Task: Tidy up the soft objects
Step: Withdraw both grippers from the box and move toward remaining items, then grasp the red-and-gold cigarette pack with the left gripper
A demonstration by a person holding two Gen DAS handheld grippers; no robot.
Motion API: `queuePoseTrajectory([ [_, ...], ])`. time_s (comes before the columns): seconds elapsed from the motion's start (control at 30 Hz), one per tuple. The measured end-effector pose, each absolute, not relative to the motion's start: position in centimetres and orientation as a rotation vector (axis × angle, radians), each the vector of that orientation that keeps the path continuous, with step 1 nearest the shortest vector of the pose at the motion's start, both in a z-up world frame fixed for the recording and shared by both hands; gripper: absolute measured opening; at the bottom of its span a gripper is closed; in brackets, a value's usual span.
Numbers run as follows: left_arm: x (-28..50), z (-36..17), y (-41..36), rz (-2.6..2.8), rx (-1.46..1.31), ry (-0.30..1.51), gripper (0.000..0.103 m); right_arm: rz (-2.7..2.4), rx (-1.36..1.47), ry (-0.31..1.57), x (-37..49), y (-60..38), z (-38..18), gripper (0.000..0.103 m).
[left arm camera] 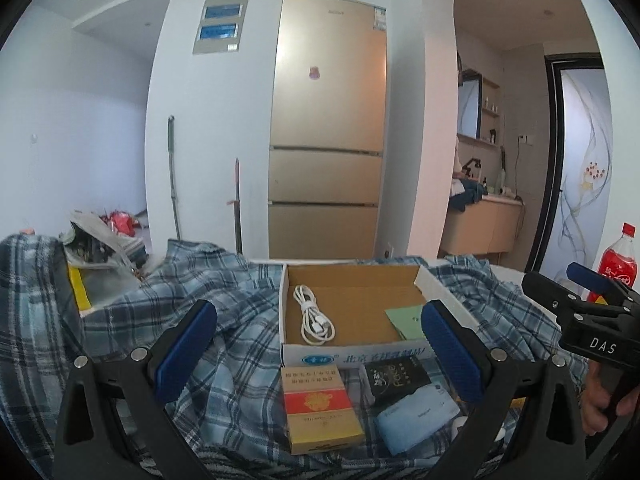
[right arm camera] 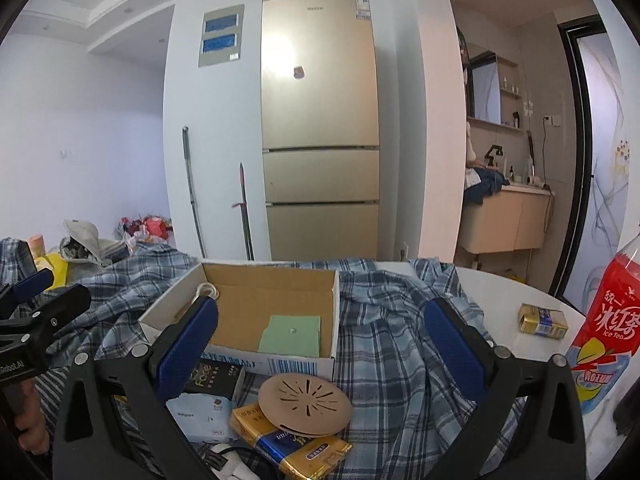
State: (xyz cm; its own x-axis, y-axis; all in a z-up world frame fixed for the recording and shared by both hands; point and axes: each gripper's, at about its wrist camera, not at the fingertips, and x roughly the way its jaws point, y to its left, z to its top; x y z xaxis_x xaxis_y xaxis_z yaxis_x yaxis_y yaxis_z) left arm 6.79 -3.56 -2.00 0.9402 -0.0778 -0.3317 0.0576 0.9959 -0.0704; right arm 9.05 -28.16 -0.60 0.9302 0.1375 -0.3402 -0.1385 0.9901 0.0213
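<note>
A blue plaid shirt [left arm camera: 224,312] [right arm camera: 384,344] lies crumpled over the table around an open cardboard box [left arm camera: 352,304] [right arm camera: 256,304]. Inside the box are a coiled white cable [left arm camera: 314,316] and a green paper [right arm camera: 292,334] [left arm camera: 406,320]. My left gripper [left arm camera: 320,348] hovers open over the shirt and the box's near wall, holding nothing. My right gripper [right arm camera: 320,344] is open above the shirt just right of the box, also with nothing in it. In front of the box lie a light blue tissue pack [left arm camera: 416,416] [right arm camera: 200,416], a black packet [left arm camera: 394,374] [right arm camera: 214,376] and a red and gold carton [left arm camera: 320,408].
A round tan perforated disc [right arm camera: 304,404] rests on gold and blue packs [right arm camera: 304,448]. A red ice tea bottle [right arm camera: 608,328] [left arm camera: 618,264] stands at the right, a small gold box [right arm camera: 542,320] on the white table [right arm camera: 504,292]. Grey bag [left arm camera: 100,256] at left.
</note>
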Motion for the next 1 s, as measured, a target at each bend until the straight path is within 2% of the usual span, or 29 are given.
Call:
queuePoseTrajectory([
  [0.2, 8.3, -2.7, -3.3, -0.061, -0.075, 0.428, 0.103, 0.145, -0.012, 0.397, 9.8, -27.8, -1.2, 0.103],
  [0.7, 12.4, -6.9, -4.4, -0.095, -0.036, 0.786, 0.103, 0.191, 0.049, 0.613, 12.9, -28.2, -3.7, 0.103],
  [0.8, 13.4, -8.1, -4.2, -0.103, -0.054, 0.873, 0.096, 0.184, 0.048, 0.644, 13.3, -28.2, -4.1, 0.101],
  [1.0, 13.8, -8.6, -4.3, -0.096, -0.052, 0.91, 0.092, 0.159, 0.035, 0.701, 14.1, -28.0, -4.8, 0.099],
])
